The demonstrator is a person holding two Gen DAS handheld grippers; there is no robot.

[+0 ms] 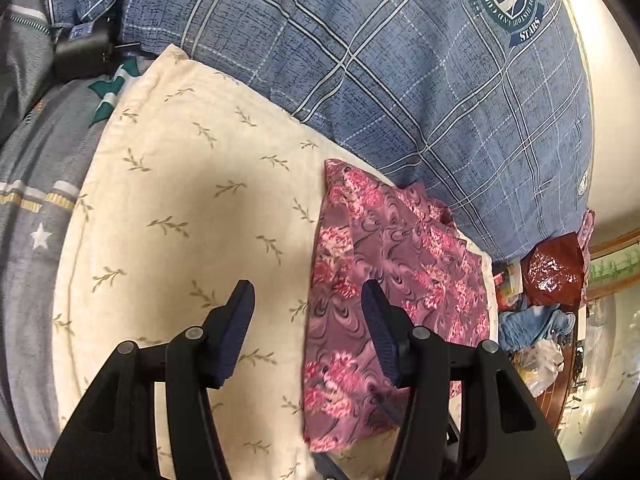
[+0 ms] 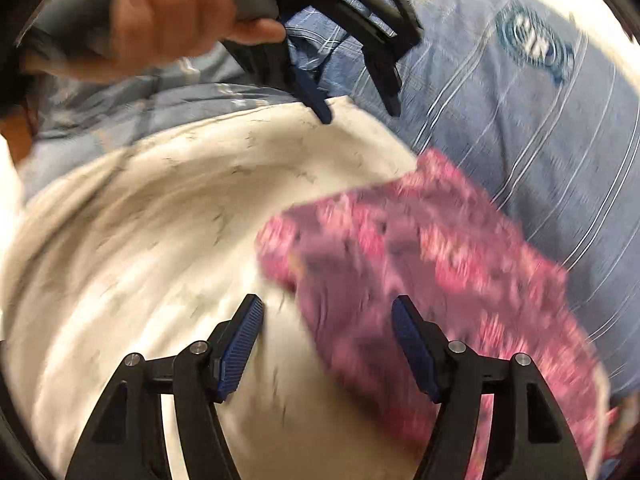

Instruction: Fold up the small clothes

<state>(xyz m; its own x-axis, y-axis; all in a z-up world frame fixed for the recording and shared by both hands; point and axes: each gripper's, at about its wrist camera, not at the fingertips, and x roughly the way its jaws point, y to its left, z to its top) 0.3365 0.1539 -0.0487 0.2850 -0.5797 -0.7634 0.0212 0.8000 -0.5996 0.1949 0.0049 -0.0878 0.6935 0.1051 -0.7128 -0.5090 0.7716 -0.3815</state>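
Hovering both claws, left gripper (image 1: 308, 308) and right gripper (image 2: 328, 320), wide and empty; the folded pink floral cloth (image 1: 384, 264) lies at three o'clock on the cream leaf-print pillow (image 1: 180, 184). I should pinch one edge squarely.

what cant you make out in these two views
- Pink floral garment: near edge hidden behind the left gripper in the left wrist view; its pattern and folds are motion-blurred in the right wrist view.
- Clutter by the red bag: too small and edge-warped to name, left wrist view.
- Emblem on the blue plaid bedding: lettering blurred, right wrist view.
- Hand: cut off by the top edge, right wrist view.
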